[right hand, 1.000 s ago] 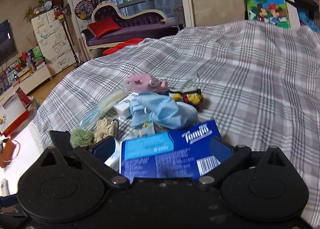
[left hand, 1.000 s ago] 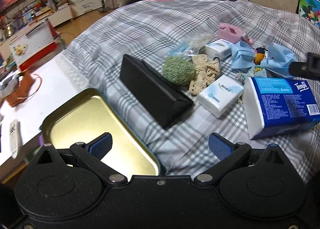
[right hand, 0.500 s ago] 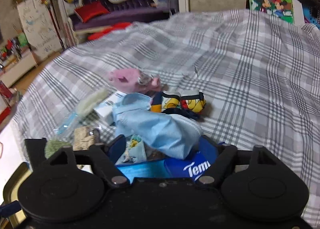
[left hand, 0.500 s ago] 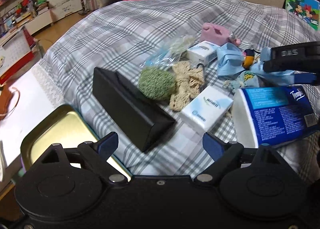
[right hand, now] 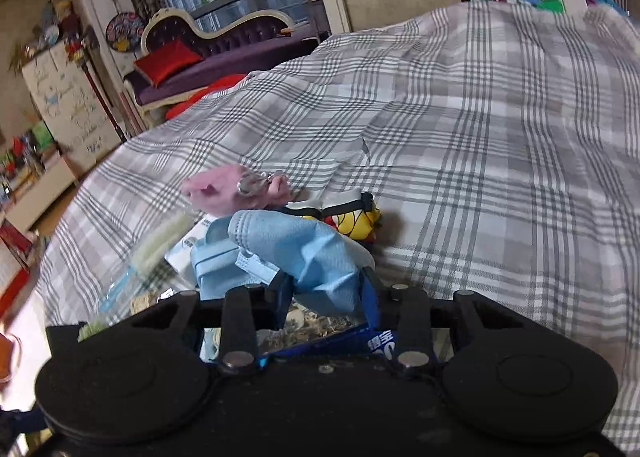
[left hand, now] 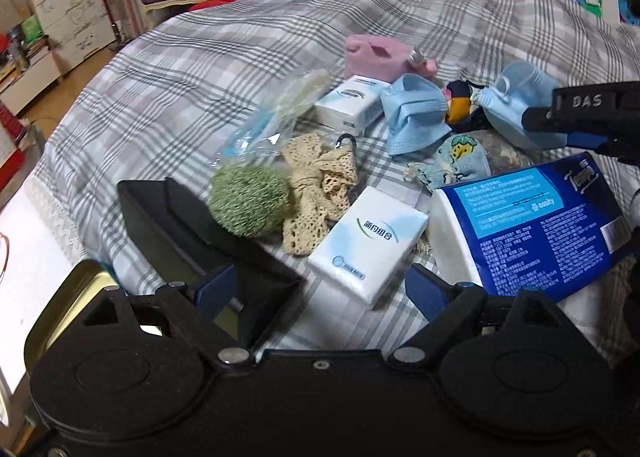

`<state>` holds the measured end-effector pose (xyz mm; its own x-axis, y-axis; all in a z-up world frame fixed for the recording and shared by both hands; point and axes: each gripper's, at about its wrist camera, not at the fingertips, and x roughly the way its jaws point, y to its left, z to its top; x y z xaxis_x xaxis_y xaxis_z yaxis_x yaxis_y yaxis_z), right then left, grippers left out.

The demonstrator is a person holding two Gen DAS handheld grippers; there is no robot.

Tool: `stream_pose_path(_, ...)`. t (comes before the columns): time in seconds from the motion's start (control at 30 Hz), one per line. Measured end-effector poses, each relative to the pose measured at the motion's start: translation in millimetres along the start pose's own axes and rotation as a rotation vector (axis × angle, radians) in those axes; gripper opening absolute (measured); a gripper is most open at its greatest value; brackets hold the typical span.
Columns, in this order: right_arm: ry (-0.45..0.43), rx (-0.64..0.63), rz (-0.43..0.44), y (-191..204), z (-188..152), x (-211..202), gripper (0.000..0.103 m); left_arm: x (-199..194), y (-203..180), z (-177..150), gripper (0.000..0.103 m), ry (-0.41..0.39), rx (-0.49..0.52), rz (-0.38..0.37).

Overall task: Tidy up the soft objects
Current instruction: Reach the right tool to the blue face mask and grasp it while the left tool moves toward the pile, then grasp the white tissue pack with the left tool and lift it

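Soft things lie in a heap on the plaid bedspread. In the left wrist view I see a green fuzzy ball, cream lace, two white tissue packs, a blue Tempo tissue pack, blue face masks and a pink pouch. My left gripper is open above the near tissue pack. My right gripper is shut on a blue face mask; it also shows in the left wrist view.
A black case lies left of the ball, and a gold metal tray sits at the bed's near left edge. Cartoon socks and a small printed pouch lie among the masks. Bare bedspread stretches right.
My right gripper has moved forward over the Tempo pack and closed on the blue face mask. My left gripper has moved right and forward, from over the tray toward the tissue pack.
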<state>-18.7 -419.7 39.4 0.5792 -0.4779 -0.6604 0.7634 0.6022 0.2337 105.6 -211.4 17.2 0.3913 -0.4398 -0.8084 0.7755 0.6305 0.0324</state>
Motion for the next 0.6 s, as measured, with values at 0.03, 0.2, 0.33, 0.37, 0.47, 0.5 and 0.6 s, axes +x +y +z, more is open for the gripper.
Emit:
stream_pose_path(0.03,-0.004,0.006,0.003,-2,0,0,0.036,3,-1,1,0.088,0.005,0.008,-0.001)
stream_pose_path(0.2,-0.024,0.012,0.019,-5,0,-2,0.036,17,-9,2,0.084,0.045,0.088,-0.016)
stream_pose_path(0.33,-0.026,0.005,0.021,-3,-2,-3,0.036,29,-15,2,0.077,0.076,0.122,-0.03)
stream_pose_path(0.37,-0.027,0.004,0.022,-3,-2,-3,0.036,32,-17,2,0.076,0.08,0.127,-0.032)
stream_pose_path(0.47,-0.033,0.0,0.023,-3,-2,-4,0.036,38,-18,4,0.069,0.092,0.127,-0.065)
stream_pose_path(0.5,-0.034,0.0,0.023,-3,-3,-4,0.036,39,-17,5,0.063,0.095,0.12,-0.086)
stream_pose_path(0.6,-0.041,0.0,0.024,-3,-3,-4,0.036,42,-13,10,0.057,0.103,0.089,-0.094)
